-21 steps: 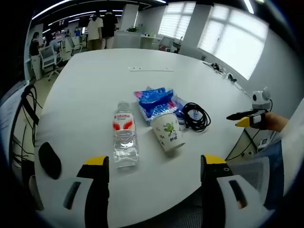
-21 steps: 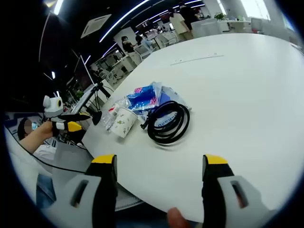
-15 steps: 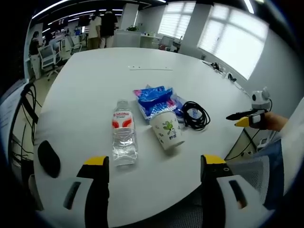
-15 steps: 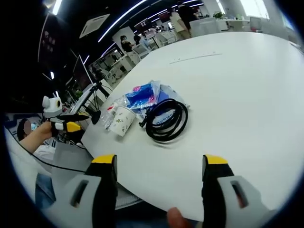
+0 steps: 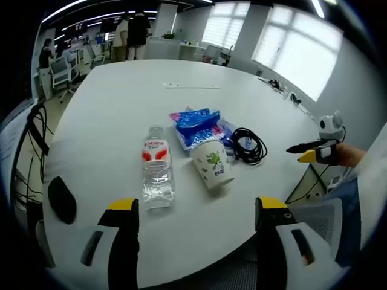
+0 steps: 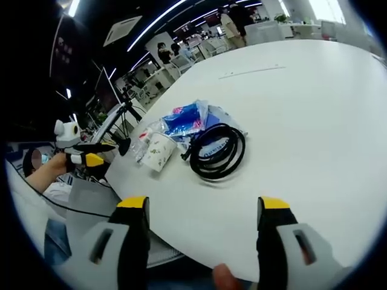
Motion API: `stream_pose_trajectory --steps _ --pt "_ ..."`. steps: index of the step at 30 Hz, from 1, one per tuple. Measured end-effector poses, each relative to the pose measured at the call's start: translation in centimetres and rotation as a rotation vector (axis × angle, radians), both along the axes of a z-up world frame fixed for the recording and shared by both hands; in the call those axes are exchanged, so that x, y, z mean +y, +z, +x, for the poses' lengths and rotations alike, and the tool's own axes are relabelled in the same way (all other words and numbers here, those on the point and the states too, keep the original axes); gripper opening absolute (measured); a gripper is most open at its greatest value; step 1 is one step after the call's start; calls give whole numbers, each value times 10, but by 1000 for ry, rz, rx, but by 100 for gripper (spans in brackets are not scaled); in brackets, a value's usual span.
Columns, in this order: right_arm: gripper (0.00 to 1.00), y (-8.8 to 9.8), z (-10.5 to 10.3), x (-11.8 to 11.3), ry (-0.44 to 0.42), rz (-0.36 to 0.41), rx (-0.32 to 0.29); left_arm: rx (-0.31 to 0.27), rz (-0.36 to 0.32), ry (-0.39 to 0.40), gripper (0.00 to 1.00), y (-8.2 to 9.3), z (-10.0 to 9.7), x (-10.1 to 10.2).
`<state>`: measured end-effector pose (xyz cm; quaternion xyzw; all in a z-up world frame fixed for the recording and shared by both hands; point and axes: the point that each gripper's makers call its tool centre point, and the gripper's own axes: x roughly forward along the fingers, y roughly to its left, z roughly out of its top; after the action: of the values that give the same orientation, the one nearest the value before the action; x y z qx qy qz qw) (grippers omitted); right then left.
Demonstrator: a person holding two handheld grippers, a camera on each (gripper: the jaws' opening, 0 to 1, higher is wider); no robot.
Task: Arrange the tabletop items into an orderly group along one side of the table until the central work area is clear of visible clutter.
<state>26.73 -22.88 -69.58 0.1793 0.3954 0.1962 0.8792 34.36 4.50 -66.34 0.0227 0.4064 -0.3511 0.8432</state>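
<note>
Both the left gripper and right gripper hover with fingers wide and empty, so I'd grab the lying bottle mid-surface across its middle and shift it beside the cup first.

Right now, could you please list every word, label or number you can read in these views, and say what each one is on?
None can be read.
Water bottle: red and white label, lettering too blurred.
Paper cup: green leaf print, small marks below it illegible.
Blue packet: pink and white print, too small.
Tag by the black cable coil: unreadable.
</note>
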Motion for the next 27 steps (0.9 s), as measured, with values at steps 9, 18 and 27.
stream_pose_trajectory --steps 9,18,27 --pt "72 -1 -1 -1 1 -1 5 1 -3 8 80 -1 -2 1" --pt "71 -3 -4 -2 1 -6 12 2 -6 21 80 -1 -2 5" --pt "70 -4 -7 -3 -6 -6 17 8 -5 15 80 -2 -2 5"
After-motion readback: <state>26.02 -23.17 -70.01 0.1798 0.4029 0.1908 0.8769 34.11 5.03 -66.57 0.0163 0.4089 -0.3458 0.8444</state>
